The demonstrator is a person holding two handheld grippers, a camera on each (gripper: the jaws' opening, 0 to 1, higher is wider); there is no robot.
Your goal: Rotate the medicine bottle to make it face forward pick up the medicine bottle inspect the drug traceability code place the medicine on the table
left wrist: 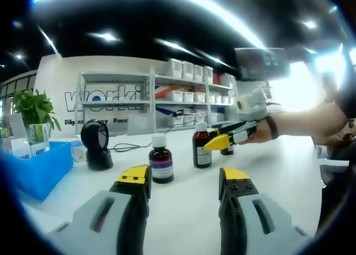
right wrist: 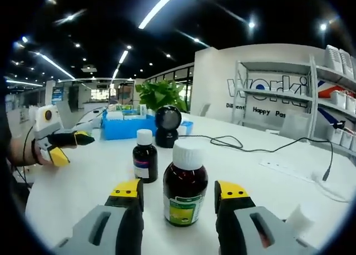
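Medicine bottle (right wrist: 184, 183) stands between the right hand-held gripper (right wrist: 179, 191)'s wide jaws; left hand-held gripper (left wrist: 186, 177) wide, empty.

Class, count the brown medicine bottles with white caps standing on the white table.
3. One bottle stands between the right tongs, a smaller one stands nearer the black scanner, and a third is partly hidden behind the right tongs.

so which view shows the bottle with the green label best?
Right gripper view: the green-label bottle stands close and large between the open right gripper. In the left gripper view it is smaller, farther off, with that gripper's yellow tips around it.
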